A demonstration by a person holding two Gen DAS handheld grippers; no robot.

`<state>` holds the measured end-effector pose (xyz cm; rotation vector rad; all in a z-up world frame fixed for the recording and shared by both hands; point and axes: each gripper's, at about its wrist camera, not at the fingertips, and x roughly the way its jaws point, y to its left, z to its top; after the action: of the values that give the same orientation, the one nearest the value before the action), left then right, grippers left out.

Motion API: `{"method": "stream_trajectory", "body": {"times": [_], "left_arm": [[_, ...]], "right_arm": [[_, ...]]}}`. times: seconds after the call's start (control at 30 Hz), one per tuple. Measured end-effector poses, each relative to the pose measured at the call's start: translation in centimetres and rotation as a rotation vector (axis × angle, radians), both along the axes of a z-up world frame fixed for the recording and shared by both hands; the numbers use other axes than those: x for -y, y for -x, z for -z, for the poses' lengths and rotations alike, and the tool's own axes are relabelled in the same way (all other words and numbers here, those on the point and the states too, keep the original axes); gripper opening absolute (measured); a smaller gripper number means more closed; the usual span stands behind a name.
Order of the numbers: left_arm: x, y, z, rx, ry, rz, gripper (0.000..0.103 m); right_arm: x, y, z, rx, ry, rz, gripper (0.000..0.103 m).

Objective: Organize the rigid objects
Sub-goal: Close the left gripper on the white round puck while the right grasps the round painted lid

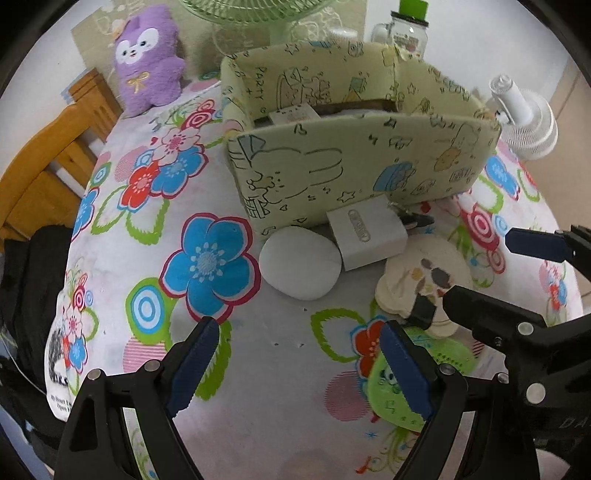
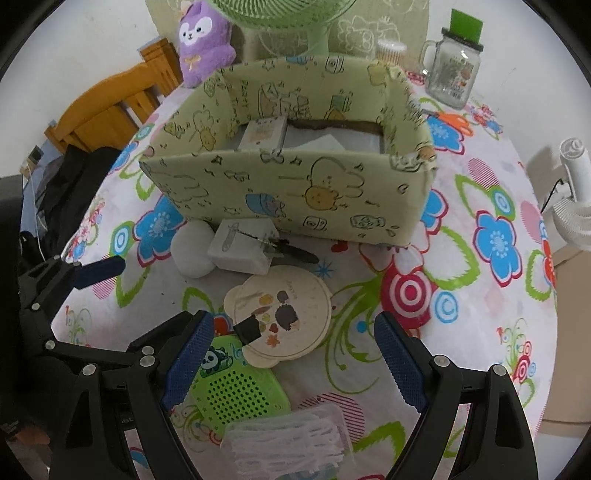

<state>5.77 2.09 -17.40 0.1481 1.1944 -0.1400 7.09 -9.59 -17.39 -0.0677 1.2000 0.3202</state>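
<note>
A yellow-green cartoon-print box (image 1: 354, 162) (image 2: 295, 192) stands on the floral tablecloth; a small carton (image 2: 264, 133) lies inside. In front of it lie a white oval object (image 1: 300, 263) (image 2: 192, 249), a white charger block (image 1: 367, 230) (image 2: 240, 245), a dark clip (image 2: 293, 253), a cream bear-shaped disc (image 1: 424, 278) (image 2: 284, 317) with a black tab on it, and a green perforated panda case (image 1: 397, 391) (image 2: 236, 387). My left gripper (image 1: 299, 365) is open and empty, short of the white oval object. My right gripper (image 2: 291, 365) is open and empty over the disc and the green case.
A purple plush (image 1: 147, 62) (image 2: 205, 40), a green fan base (image 2: 280, 26), a glass mug jar (image 2: 452, 70) and a white mini fan (image 1: 524, 118) (image 2: 574, 206) stand around the box. White netting (image 2: 288, 443) lies near my right gripper. A wooden chair (image 1: 51, 158) stands left.
</note>
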Motion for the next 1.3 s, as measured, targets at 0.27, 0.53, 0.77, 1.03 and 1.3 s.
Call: {"method": "stream_trajectory", "body": {"times": [0.27,0.53,0.77,1.03,1.3], "left_arm": [[-0.9,-0.8,1.7,-0.035,-0.024,0.033,0.090],[-1.9,-1.4,2.8,-0.052,-0.035,0.067,0.090],[-3.1,-2.2,3.2,-0.056,-0.022,0.083,0.090],[-3.4,-2.8,3.2,-0.049,-0.038,0.150,0.090],[-3.0,-3.0,3.2,-0.063,-0.023,0.185,0.090]], "right_arm": [[-0.8,-1.0,2.3,-0.071,-0.018,0.010,0.090],[-1.5,-1.9,4.0,-0.098,0.002,0.007,0.095],[-1.4,-2.4,4.6,-0.097,-0.004,0.039,0.098],[-2.2,-2.5,5.2,-0.072,0.014,0.038,0.099],[-4.5,-1.5,5.6,-0.031,0.113,0.067,0.086]]}}
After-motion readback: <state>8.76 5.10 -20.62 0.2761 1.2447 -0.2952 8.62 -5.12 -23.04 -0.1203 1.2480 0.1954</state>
